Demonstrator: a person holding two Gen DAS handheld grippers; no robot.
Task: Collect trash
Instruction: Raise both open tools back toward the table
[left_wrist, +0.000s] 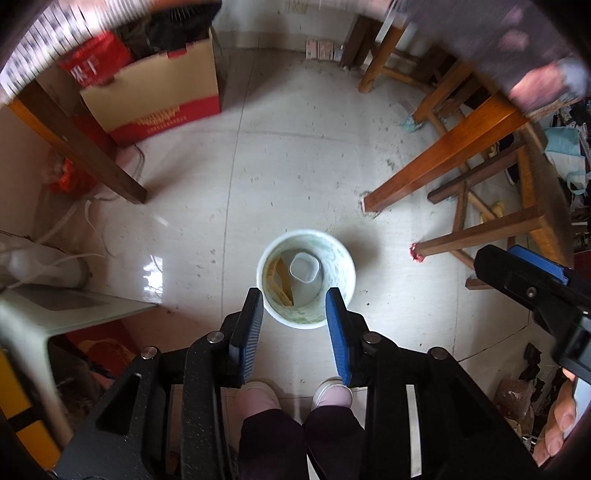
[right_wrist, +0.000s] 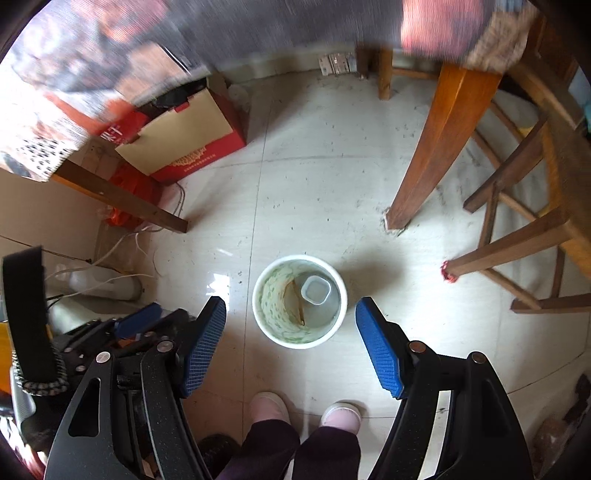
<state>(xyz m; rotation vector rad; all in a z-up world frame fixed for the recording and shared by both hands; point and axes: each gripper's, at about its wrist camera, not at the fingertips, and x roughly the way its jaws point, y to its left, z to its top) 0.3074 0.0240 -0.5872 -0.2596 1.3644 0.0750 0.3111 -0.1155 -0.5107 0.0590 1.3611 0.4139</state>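
Left wrist view: white bin (left_wrist: 306, 278) stands upright on the floor (left_wrist: 295, 166), straight below both cameras, mouth up so trash can drop in. Inside it sit a small clear plastic cup (left_wrist: 303, 268) and a yellowish strip (left_wrist: 280, 280), lying on the bottom and against the wall. So some trash is already collected.

Left gripper (left_wrist: 294, 306) points nearly straight down over the bin's near rim, well above it. Jaws partly apart, nothing between the pads. Released, holding nothing.

Right gripper (right_wrist: 291, 326) hangs over the same bin, jaws spread wider with the bin framed between them from above, well clear of it. Also empty. In the left wrist view it shows at the right edge, beside the left one.

Likely reading: both sit over the bin because this is the drop point, and both are free for the next pick.

Outward: person's pink shoes (right_wrist: 306, 410) stand just behind the bin. A wooden table leg (right_wrist: 439, 147) and stool legs are to the right, a red-and-tan cardboard box (left_wrist: 155, 88) far left. Floor is tiled, speckled with dirt. No loose trash is clearly identifiable on it; top of both frames is blurred.
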